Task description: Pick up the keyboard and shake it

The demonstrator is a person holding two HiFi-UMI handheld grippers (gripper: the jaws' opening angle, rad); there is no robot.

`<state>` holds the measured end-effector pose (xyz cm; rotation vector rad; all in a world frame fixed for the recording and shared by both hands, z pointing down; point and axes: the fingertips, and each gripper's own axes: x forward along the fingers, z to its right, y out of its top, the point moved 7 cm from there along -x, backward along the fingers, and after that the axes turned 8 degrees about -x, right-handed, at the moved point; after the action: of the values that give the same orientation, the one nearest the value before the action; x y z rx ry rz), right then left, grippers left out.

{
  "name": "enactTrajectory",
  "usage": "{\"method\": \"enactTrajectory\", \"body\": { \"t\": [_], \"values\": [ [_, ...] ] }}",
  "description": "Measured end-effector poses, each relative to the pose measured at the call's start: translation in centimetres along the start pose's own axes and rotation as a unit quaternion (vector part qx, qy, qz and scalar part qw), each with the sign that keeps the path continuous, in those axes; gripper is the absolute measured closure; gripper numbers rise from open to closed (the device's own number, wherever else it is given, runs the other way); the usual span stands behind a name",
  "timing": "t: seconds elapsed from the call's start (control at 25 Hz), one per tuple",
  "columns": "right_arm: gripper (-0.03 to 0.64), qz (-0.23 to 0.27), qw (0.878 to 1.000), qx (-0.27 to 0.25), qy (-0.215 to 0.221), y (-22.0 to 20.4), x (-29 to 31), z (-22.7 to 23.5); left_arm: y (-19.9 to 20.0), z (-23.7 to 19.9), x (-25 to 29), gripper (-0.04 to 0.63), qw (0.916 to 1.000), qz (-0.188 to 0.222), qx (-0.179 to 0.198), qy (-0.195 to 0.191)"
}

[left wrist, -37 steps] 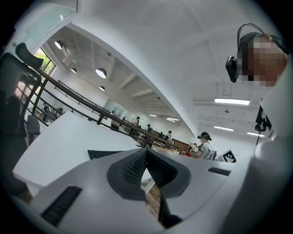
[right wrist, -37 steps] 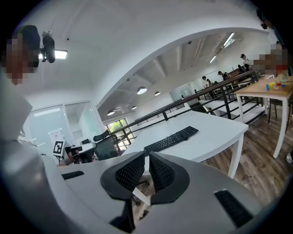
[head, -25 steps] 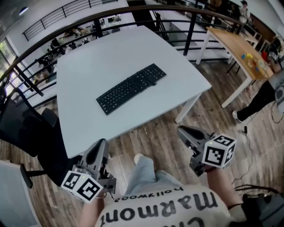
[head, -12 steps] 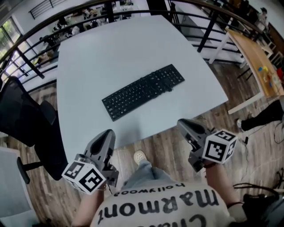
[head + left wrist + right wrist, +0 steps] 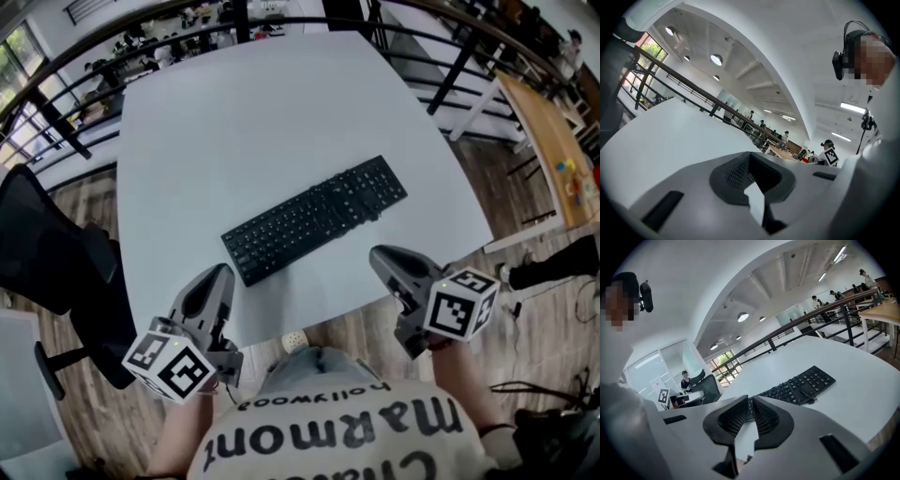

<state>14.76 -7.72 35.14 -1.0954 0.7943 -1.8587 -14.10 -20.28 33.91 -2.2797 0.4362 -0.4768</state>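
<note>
Left tool [image 5: 221,277] and right tool [image 5: 382,259], both closed and empty, tilt slightly downward, near the keyboard's [image 5: 314,218] ends without touching it.

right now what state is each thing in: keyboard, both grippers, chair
keyboard: lying flat and angled on the white table, untouched
left gripper: shut, empty, apart from the keyboard
right gripper: shut, empty, apart from the keyboard
office chair: nobody in it, left of the table
</note>
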Motion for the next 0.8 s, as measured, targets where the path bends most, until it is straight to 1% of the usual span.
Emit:
{"method": "enactTrajectory", "body": {
  "t": [0.16, 0.28, 0.48, 0.6, 0.68, 0.76, 0.8],
  "values": [
    [0.565, 0.002, 1.000, -0.002, 0.006, 1.3, 2.3, 0.7, 1.3, -1.6, 1.1, 0.594, 0.9999, 0.000, 0.000, 0.011],
    [0.565, -0.004, 1.000, 0.000, 0.016, 1.5, 3.9, 1.0, 1.1, -2.4, 1.5, 0.594, 0.9997, -0.009, -0.003, 0.023],
    [0.565, -0.043, 0.998, -0.010, 0.040, 0.6, 6.5, 1.6, -0.8, -4.0, 1.6, 0.594, 0.9968, -0.023, -0.027, 0.071],
    [0.565, -0.065, 0.996, -0.009, 0.056, 0.6, 7.7, 2.5, -1.9, -4.8, 2.0, 0.592, 0.9927, -0.032, -0.039, 0.109],
    [0.565, -0.074, 0.995, -0.009, 0.065, 1.0, 8.6, 3.5, -2.5, -5.8, 2.5, 0.592, 0.9885, -0.038, -0.049, 0.138],
    [0.565, -0.084, 0.993, -0.007, 0.078, 1.5, 9.6, 4.4, -3.2, -7.0, 2.8, 0.586, 0.9825, -0.035, -0.073, 0.168],
    [0.565, -0.090, 0.992, -0.006, 0.085, 1.8, 10.1, 4.8, -3.6, -7.5, 2.9, 0.554, 0.9786, -0.034, -0.089, 0.182]
  ]
}}
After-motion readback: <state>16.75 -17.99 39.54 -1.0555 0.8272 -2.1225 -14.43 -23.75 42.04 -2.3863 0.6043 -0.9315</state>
